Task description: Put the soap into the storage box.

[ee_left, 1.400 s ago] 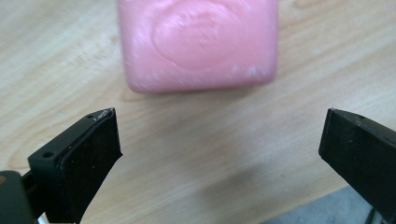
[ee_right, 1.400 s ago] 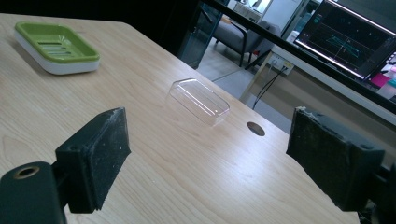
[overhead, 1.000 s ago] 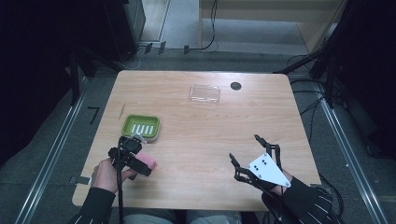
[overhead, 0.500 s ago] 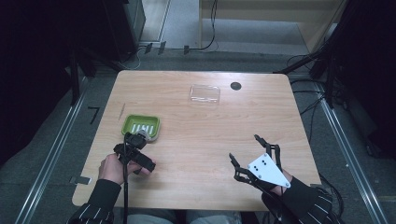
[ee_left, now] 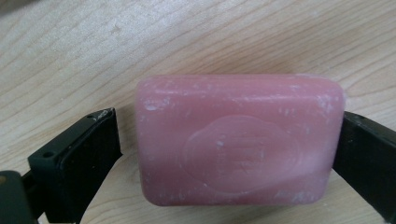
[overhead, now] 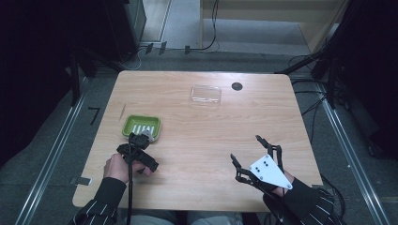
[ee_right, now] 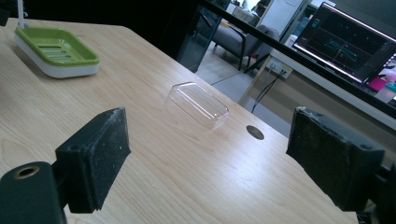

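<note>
Now that the left hand-held gripper (overhead: 141,158) has tipped over the soap (ee_left: 239,140), hiding it at lower left of the high view, its jaws bracket the bar on the surface (overhead: 197,126), one touching, one just apart. Right hand-held gripper (overhead: 257,157) hangs wide, empty. A pickup toward the dish (overhead: 141,126) looks likely.

Left gripper (overhead: 141,157) low over the table, near the person's edge, gripped by the left hand (overhead: 117,166); striped sleeve behind. Its 2 jaws bracket a pink soap bar (ee_left: 240,140): right jaw touching, left jaw just apart. Right gripper (overhead: 256,157) at the near right, 2 jaws spread wide, nothing between them, grey plate on top.
</note>
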